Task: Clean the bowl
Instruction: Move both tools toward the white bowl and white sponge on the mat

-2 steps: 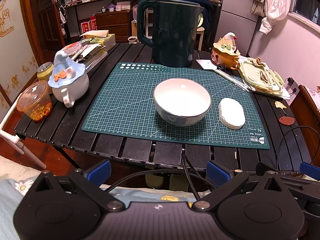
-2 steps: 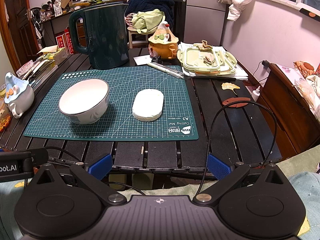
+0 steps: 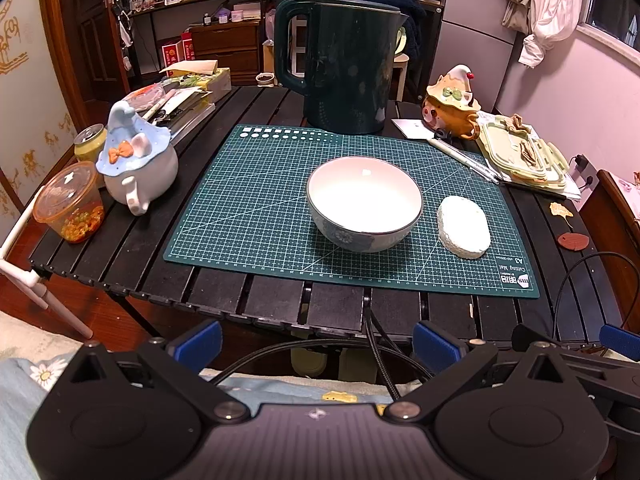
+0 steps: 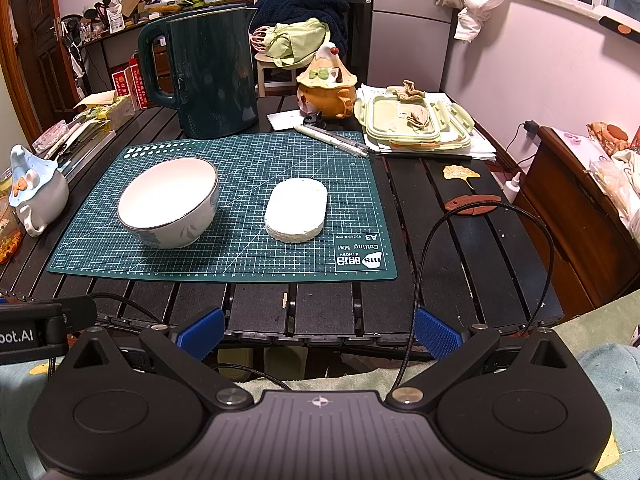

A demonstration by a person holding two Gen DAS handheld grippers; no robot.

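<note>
A white bowl [image 3: 364,200] with a dark rim and pale blue outside stands upright on the green cutting mat [image 3: 248,208]; it also shows in the right wrist view [image 4: 168,200]. A white oval sponge [image 3: 463,226] lies flat on the mat just right of the bowl, apart from it, and shows in the right wrist view [image 4: 296,210]. My left gripper [image 3: 316,342] is open and empty, held before the table's front edge, well short of the bowl. My right gripper [image 4: 316,336] is open and empty, also before the front edge, in line with the sponge.
A dark green kettle [image 3: 340,64] stands behind the mat. A blue-hatted mug [image 3: 136,164], a plastic cup [image 3: 72,204] and a can stand at the left. An orange mug [image 4: 326,86], green lids [image 4: 416,124] and pens [image 4: 336,138] lie at the right. Cables [image 4: 480,248] hang over the front edge.
</note>
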